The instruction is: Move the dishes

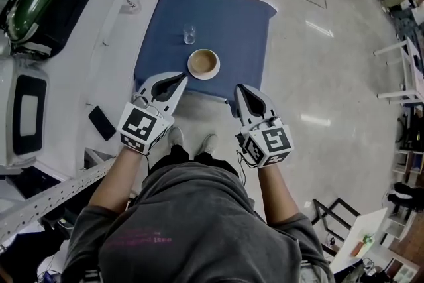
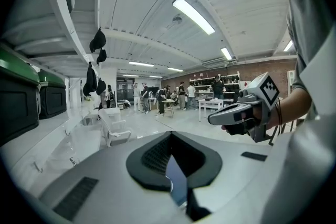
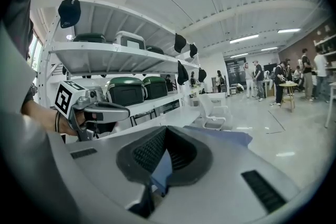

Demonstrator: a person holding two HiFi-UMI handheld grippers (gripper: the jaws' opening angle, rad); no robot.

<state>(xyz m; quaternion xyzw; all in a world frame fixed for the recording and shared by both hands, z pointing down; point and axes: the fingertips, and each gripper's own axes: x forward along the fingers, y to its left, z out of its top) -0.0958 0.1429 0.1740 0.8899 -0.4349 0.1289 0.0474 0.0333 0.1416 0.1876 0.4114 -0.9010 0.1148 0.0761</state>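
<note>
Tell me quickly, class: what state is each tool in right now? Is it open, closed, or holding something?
Left tool: closed, holding nothing.
Right tool: closed, holding nothing.

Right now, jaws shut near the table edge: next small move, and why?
Probably open the jaws of the left gripper and ease toward the bowl: it and the right gripper are shut and empty, and the bowl sits closest to the left one on the blue table.
</note>
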